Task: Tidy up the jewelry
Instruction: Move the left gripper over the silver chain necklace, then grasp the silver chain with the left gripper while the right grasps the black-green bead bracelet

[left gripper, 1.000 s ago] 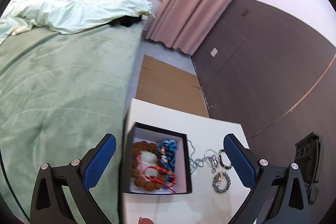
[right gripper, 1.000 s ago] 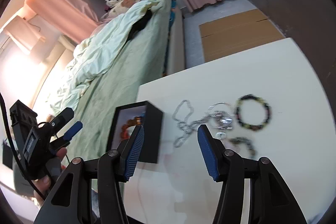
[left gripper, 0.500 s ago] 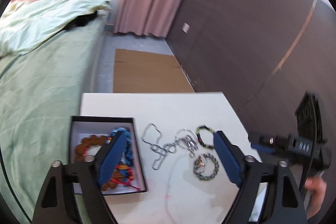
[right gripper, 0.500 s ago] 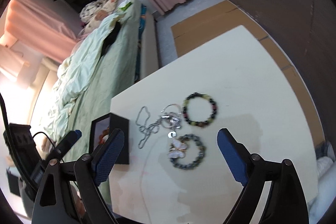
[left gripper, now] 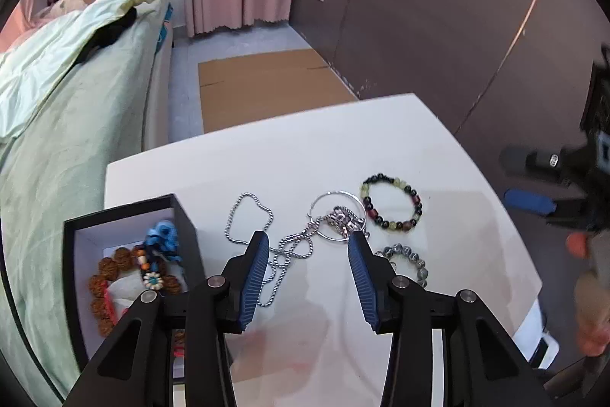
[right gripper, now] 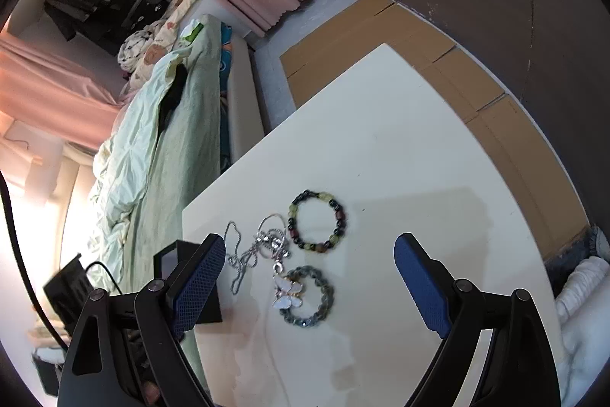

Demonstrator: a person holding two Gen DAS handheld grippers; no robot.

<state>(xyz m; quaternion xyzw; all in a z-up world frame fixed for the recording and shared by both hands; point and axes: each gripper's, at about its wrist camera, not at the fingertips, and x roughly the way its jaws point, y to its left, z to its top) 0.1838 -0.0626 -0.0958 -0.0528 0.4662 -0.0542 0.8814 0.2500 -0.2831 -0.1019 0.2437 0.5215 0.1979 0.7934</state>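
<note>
Jewelry [left gripper: 391,202] on white table [left gripper: 289,147]; bed [left gripper: 68,124] beside.

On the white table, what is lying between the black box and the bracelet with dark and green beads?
The silver chain necklace with its ring lies between the black box and the beaded bracelet; the left wrist view shows it best.

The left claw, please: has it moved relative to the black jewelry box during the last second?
Yes. The left claw swung from the black box toward the silver chain.
</note>
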